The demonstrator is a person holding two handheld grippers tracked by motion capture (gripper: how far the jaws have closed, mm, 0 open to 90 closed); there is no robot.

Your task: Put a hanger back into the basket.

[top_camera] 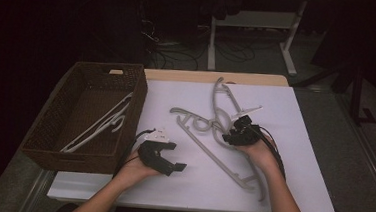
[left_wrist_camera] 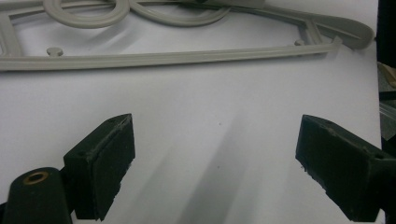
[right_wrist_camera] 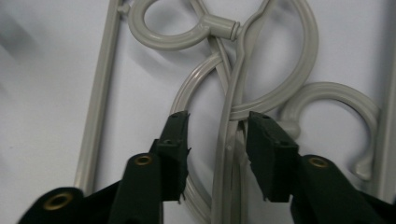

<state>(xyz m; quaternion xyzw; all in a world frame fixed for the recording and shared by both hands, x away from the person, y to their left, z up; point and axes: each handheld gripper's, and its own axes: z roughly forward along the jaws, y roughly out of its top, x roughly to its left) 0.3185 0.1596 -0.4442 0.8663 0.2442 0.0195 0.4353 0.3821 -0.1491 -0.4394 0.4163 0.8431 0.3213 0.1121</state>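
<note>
The hangers (top_camera: 215, 120) lie in a tangled heap mid-bench, on the white sheet (top_camera: 303, 144), roughly three of them w/ hooks looped through each other. That tangle looks like the reason the right gripper (top_camera: 238, 132) goes in at the knot rather than at an end: from the right gripper view its jaws straddle a thin neck strand (right_wrist_camera: 229, 140) where the loops cross, part open, pads either side but not yet pinching, so nothing is held. Probably it means to pull one hanger free of the rest.

The left gripper (top_camera: 164, 159) sits low on the sheet, near the front edge, jaws wide apart and empty. It faces the long straight bar (left_wrist_camera: 163, 58) of the nearest hanger, apart from it; looks like it waits to pin or take that bar while the other side tugs.

Hangers are pale grey moulded plastic, smooth, slim ribbed strands, round curled hooks, small pegs along the bar. Stiff but springy, I'd guess, so hooks may snag.

To the left stands a dark woven basket (top_camera: 137, 90), rectangular, rough weave, w/ one white hanger (top_camera: 99, 125) lying inside — likely the drop-off spot. Gripper pads (left_wrist_camera: 109, 163) are black, blocky, matte. Bench (top_camera: 203, 76) edge is light wood.
</note>
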